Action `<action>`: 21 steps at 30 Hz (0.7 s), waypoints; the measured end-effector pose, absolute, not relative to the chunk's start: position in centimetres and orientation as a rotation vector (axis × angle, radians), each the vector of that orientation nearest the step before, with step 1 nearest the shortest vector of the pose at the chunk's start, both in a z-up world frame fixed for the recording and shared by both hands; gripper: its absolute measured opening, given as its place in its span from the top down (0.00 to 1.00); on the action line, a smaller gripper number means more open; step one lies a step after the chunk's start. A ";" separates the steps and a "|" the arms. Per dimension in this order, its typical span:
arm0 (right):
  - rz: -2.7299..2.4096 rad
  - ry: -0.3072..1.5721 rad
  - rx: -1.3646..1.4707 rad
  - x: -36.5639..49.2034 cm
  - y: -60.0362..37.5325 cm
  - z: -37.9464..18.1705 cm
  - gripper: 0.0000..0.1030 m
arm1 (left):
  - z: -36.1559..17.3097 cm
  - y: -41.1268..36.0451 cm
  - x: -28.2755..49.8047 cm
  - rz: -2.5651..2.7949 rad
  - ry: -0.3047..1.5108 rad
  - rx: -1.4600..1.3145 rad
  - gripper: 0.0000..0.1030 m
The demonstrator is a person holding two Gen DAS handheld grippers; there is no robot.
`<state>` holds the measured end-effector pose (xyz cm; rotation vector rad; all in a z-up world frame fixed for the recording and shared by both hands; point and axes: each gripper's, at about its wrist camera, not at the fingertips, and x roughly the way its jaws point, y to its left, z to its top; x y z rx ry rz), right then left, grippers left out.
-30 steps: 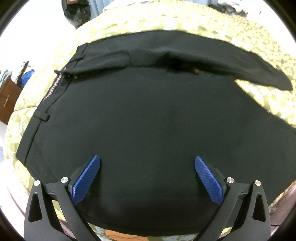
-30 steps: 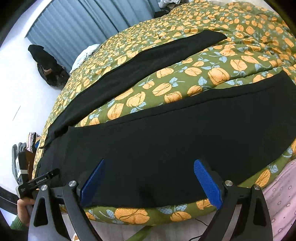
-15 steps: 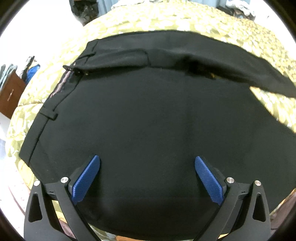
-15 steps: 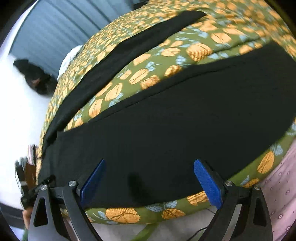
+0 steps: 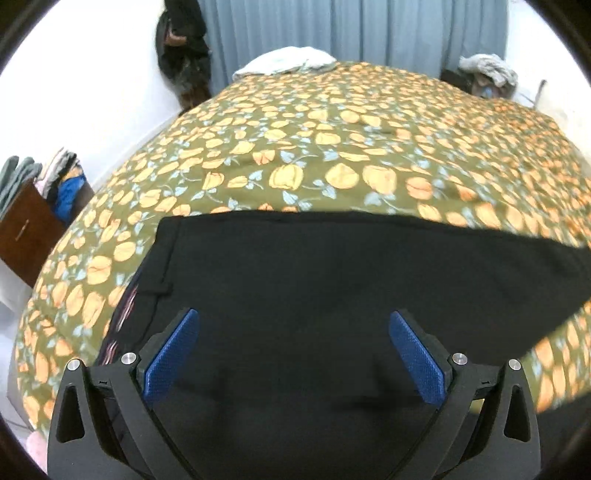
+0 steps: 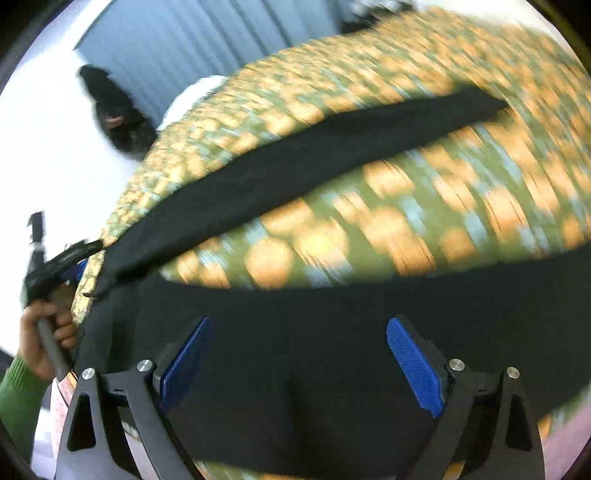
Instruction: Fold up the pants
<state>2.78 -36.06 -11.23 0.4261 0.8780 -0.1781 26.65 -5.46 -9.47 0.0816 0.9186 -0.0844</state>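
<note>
- Black pants (image 5: 332,280) spread on a flowered green bedspread (image 5: 332,147), near its front edge.
- Left gripper (image 5: 295,354) spread wide above the cloth, blue pads (image 5: 170,354) holding nothing.
- Right gripper (image 6: 301,362) likewise wide open and empty over the near leg.
- Only in the right view, blurred: far leg (image 6: 295,166) lying apart, bedspread between; a hand (image 6: 40,332) in a green sleeve (image 6: 18,398).
- Only in the left view: waistband end, brown cabinet (image 5: 26,236), blue curtain (image 5: 351,29).
</note>
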 end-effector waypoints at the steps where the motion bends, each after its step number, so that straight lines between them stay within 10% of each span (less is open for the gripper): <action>1: -0.157 0.857 0.384 4.3 -35.7 -10.5 0.08 | -9.9 -5.5 27.3 -0.077 0.928 0.074 0.01; 10: -0.019 0.783 0.211 15.2 -34.4 -8.3 0.08 | -18.0 -5.5 29.5 -0.080 1.013 0.119 0.00; 21: 0.010 1.029 0.088 22.1 -42.7 -19.5 0.08 | -18.7 -5.0 28.1 -0.080 0.939 0.115 0.00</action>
